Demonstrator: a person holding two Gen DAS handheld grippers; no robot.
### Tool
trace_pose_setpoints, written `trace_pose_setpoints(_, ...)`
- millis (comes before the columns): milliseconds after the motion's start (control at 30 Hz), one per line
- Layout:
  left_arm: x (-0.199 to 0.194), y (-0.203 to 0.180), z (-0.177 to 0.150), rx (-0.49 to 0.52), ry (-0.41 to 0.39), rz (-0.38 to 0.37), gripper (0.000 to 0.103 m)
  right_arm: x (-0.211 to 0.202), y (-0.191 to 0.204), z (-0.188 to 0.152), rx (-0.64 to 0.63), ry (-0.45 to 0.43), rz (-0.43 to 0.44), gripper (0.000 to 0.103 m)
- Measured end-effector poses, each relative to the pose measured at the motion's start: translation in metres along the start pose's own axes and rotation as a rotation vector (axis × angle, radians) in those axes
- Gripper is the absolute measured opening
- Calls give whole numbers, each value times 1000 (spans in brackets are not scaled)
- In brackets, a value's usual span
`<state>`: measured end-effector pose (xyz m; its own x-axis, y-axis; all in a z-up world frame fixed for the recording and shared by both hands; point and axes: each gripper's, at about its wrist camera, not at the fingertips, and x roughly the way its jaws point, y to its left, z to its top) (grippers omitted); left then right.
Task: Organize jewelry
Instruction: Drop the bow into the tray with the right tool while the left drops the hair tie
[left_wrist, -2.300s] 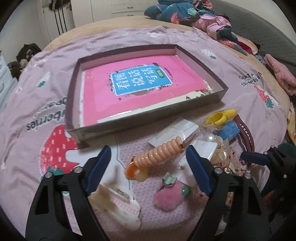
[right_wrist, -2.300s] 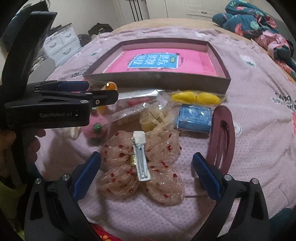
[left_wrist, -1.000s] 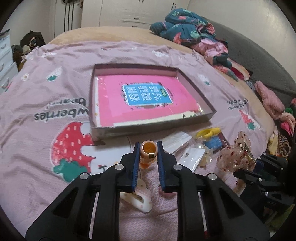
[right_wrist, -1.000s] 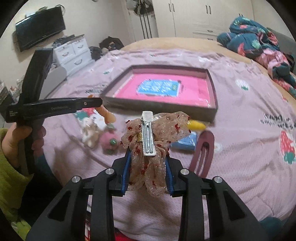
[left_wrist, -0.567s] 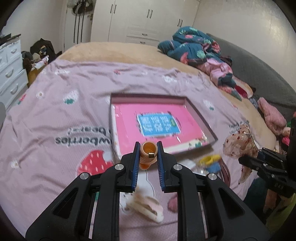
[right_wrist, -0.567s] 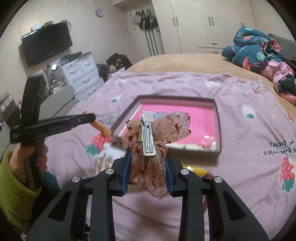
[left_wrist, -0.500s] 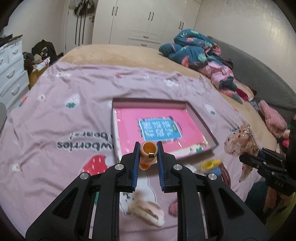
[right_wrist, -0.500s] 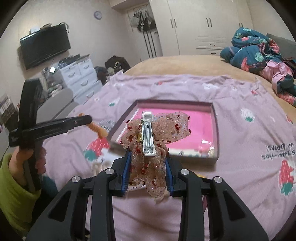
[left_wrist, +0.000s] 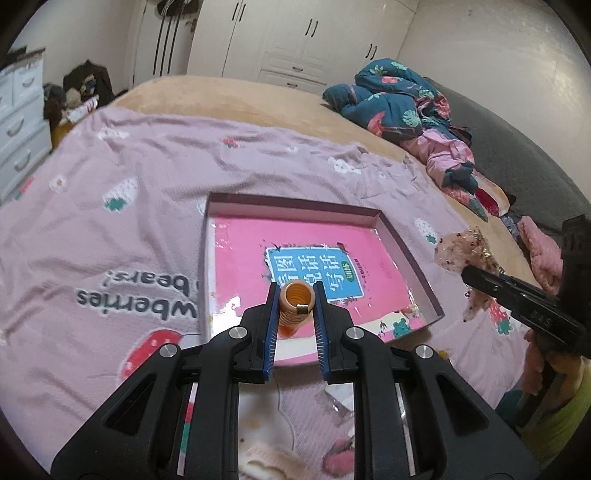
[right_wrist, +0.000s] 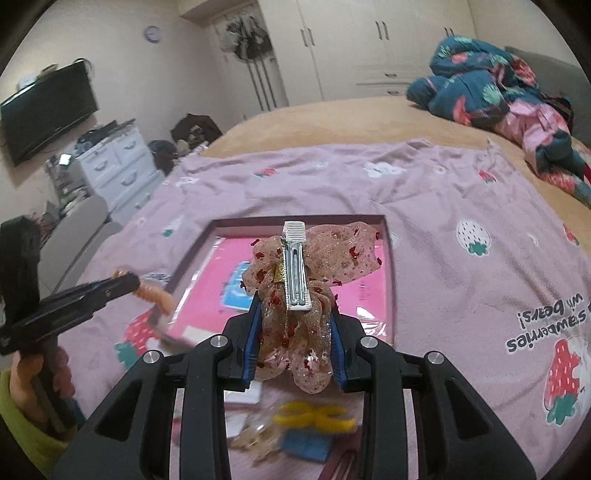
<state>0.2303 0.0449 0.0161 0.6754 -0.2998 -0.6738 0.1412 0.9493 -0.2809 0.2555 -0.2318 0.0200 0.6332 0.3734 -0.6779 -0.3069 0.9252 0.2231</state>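
My left gripper (left_wrist: 295, 314) is shut on an orange spiral hair tie (left_wrist: 296, 301) and holds it above the near edge of the shallow box (left_wrist: 410, 247) with a pink book inside. My right gripper (right_wrist: 293, 332) is shut on a sheer pink bow hair clip (right_wrist: 314, 266) with red sequins and a silver clip, held in the air over the box (right_wrist: 389, 266). The right gripper also shows in the left wrist view (left_wrist: 517, 291), and the left gripper in the right wrist view (right_wrist: 92, 295).
The box lies on a pink strawberry-print blanket (left_wrist: 110, 221) on a bed. Loose items lie near me: a yellow clip (right_wrist: 314, 415), a blue piece (right_wrist: 306, 445), a cream claw clip (left_wrist: 273, 461). Crumpled clothes (left_wrist: 399, 99) lie at the far right.
Both grippers closed on their items, lifted them off the blanket and have moved forward toward the box. Over the last half second both moved a little closer to it.
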Motion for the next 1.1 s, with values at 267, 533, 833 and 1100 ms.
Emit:
trace_pose_setpoints(267, 37, 11, -6, -44, 58, -8, 10, 36, -19, -5, 45, 72, -18, 30)
trace_pose_setpoints(533, 59, 7, -8, -38, 100, -77, 11, 63, -17, -11, 53, 124, -30, 32)
trace_pose_setpoints(833, 65, 12, -12, -22, 112, -47, 11, 71, -22, -17, 49, 131, -114, 51)
trace_pose_setpoints(1100, 59, 13, -12, -20, 111, -32, 23, 36, -30, -25, 71, 25, -167, 84)
